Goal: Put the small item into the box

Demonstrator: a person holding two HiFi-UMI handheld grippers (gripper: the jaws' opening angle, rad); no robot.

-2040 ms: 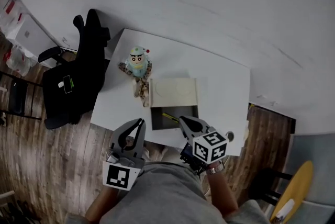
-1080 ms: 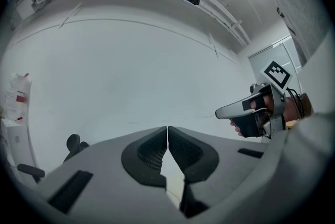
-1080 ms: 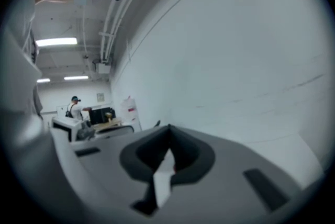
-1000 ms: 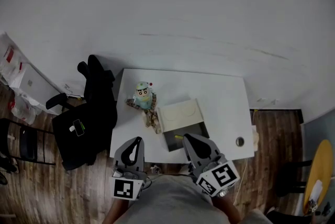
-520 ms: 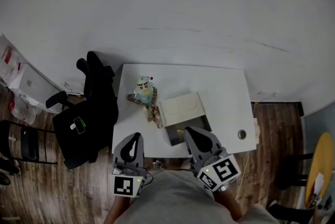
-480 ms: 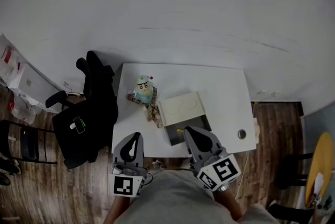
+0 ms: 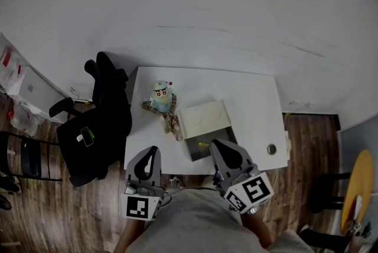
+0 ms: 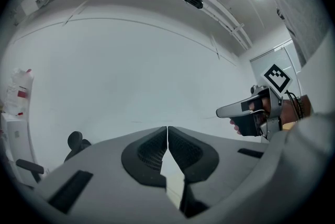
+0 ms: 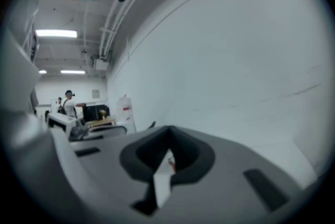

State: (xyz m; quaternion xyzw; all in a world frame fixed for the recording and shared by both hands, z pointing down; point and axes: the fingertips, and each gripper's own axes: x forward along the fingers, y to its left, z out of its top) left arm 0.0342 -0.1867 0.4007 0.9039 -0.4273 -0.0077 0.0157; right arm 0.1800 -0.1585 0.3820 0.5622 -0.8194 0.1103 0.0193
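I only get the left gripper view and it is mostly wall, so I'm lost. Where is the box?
Observer: In the head view the box sits open on the white table, just ahead of the right gripper.
Operator: Anything inside it?
Observer: A small yellow item lies at the far edge of its dark compartment.
Operator: What else is on the table?
Observer: A doll is beside the box on its left, beyond the left gripper.
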